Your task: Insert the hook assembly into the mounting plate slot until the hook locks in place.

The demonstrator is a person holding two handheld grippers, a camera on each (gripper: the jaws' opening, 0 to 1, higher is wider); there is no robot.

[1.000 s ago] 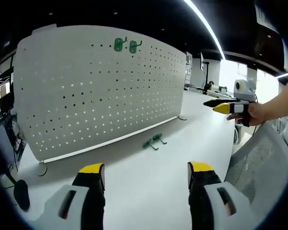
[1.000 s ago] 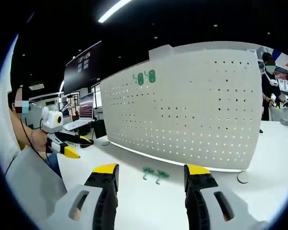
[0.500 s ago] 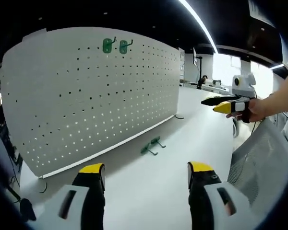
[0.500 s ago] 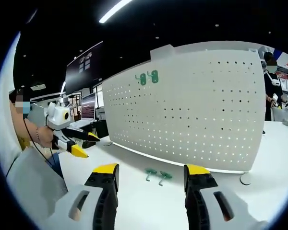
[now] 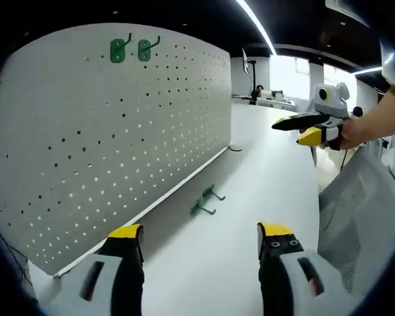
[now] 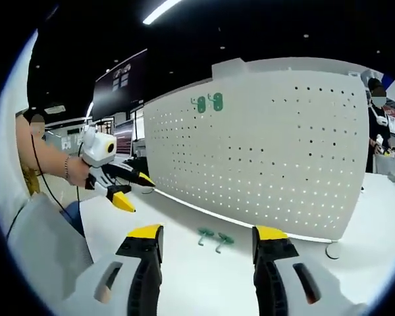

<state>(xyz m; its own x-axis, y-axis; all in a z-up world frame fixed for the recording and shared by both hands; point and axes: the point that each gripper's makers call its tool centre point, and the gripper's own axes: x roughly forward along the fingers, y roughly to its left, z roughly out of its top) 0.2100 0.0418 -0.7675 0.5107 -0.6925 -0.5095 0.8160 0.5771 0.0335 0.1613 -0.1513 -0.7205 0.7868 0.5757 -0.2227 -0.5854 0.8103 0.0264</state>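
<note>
Pre-grasp: both tools gape wide, empty. Two loose green hooks (image 5: pixel 206 201) lie on the table (image 5: pixel 250 197) near the pegboard (image 5: pixel 105 131) foot; two hooks hang up top. Next: left tool (image 5: pixel 201 240) descends on one.

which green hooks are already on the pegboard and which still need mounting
The two green hooks near the top of the pegboard are mounted. The two green hooks lying on the table at its foot are loose.

Bright ceiling strip light (image 5: pixel 255 26), sharp centre, fisheye-bent edges
</note>
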